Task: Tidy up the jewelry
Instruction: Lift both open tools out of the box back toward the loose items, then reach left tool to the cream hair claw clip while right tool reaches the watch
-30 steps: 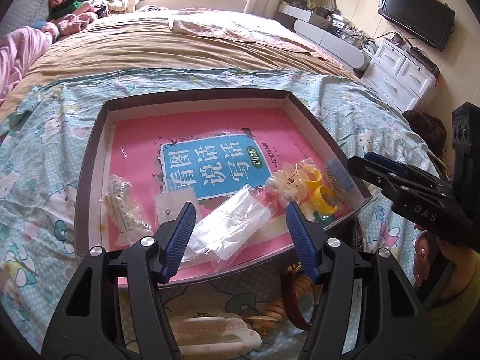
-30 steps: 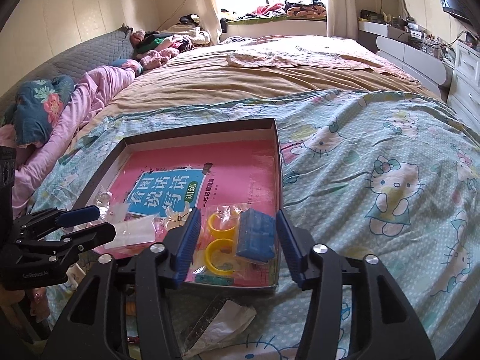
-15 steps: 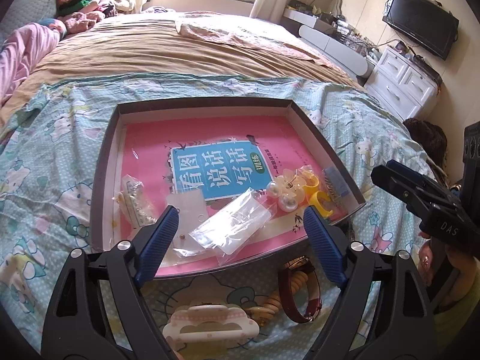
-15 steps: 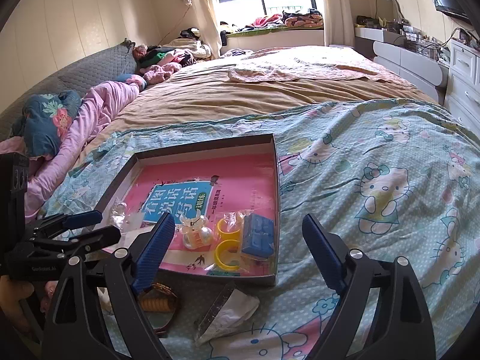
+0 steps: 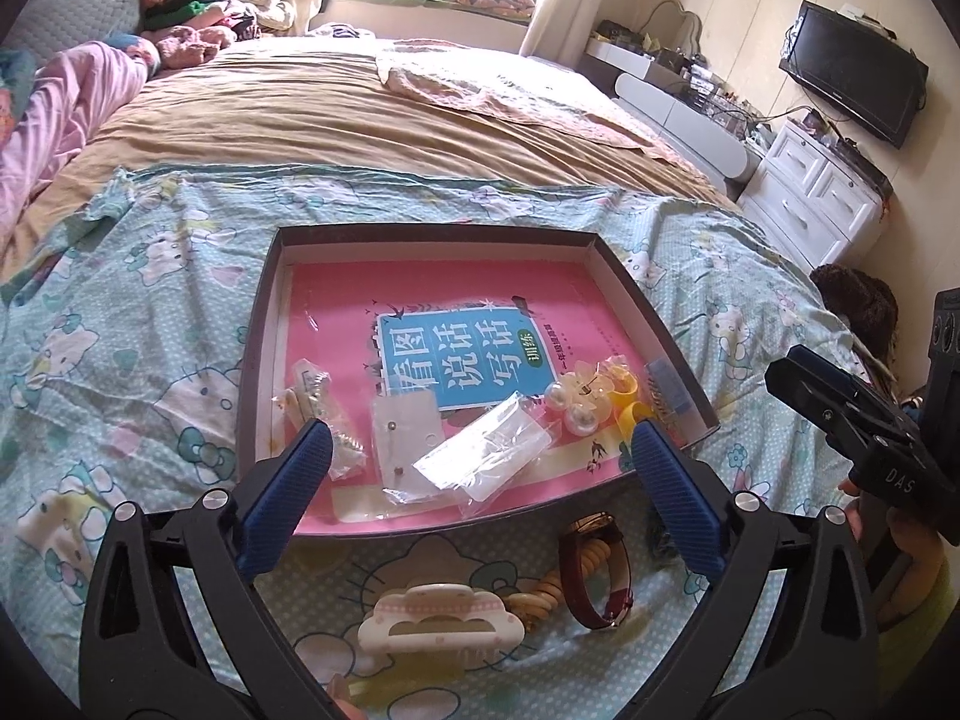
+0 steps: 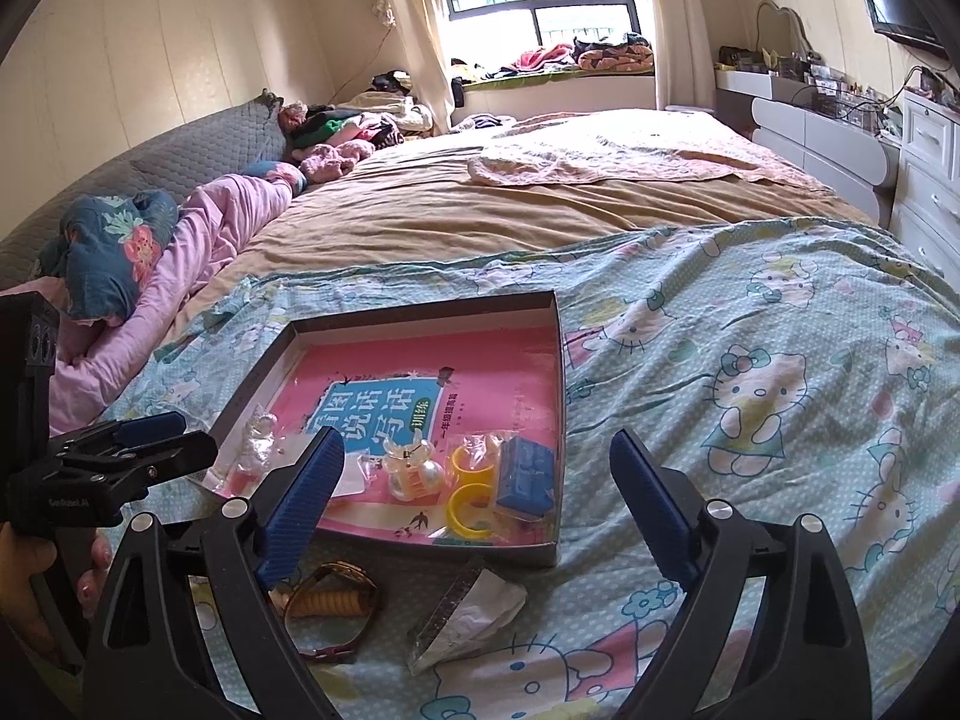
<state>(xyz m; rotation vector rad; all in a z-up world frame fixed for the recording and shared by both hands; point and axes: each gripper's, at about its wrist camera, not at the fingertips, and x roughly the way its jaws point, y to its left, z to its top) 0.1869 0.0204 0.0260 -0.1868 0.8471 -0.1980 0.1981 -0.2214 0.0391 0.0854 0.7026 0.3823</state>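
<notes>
A dark shallow box (image 5: 255, 360) (image 6: 555, 360) lined with a pink book lies on the bed. Inside are clear bags (image 5: 486, 459), a pearl hair clip (image 5: 576, 402), yellow rings (image 6: 474, 483) and a blue comb (image 6: 528, 474). On the blanket in front of the box lie a pink cloud-shaped hair claw (image 5: 441, 624), a red-strapped watch (image 5: 597, 570) around a beige coil tie, and a bagged item (image 6: 465, 618). My left gripper (image 5: 480, 498) is open and empty over the box's near edge. My right gripper (image 6: 474, 510) is open and empty above the box's near right corner.
The Hello Kitty blanket (image 6: 750, 390) covers the near bed, a tan sheet (image 5: 360, 114) lies beyond. Pink bedding (image 6: 198, 258) and pillows sit left. White drawers (image 5: 816, 192) and a TV (image 5: 852, 72) stand right.
Both grippers opened wide and pulled back and up from the box. The right gripper let go of the blue comb, which now lies in the box.
</notes>
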